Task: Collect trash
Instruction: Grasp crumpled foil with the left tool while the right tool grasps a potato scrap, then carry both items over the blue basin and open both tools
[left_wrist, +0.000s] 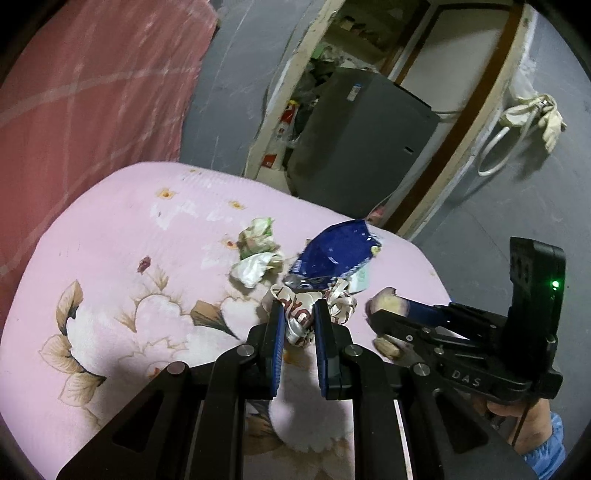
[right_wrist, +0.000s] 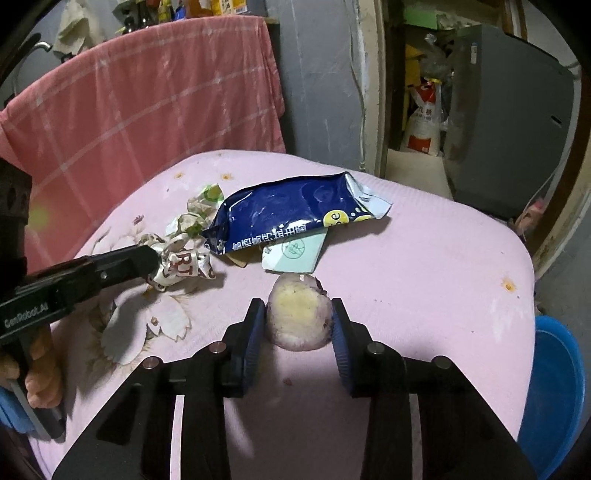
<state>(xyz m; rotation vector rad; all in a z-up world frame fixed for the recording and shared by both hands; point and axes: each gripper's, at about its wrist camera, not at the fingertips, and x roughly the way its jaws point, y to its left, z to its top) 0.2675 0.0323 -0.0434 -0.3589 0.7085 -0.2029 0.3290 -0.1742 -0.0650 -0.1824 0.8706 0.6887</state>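
On the pink floral cloth my left gripper is shut on a crumpled white wrapper with red letters. My right gripper has both blue pads pressed against a bitten, purple-skinned, yellow-fleshed food scrap that rests on the cloth. Just beyond lie a flattened dark blue snack bag, a pale green card tucked under it, and crumpled green-and-white paper.
A pink checked cloth hangs behind the surface on the left. A blue basin sits low beside the right edge. A grey appliance stands at a cluttered doorway behind. A hand grips the left tool.
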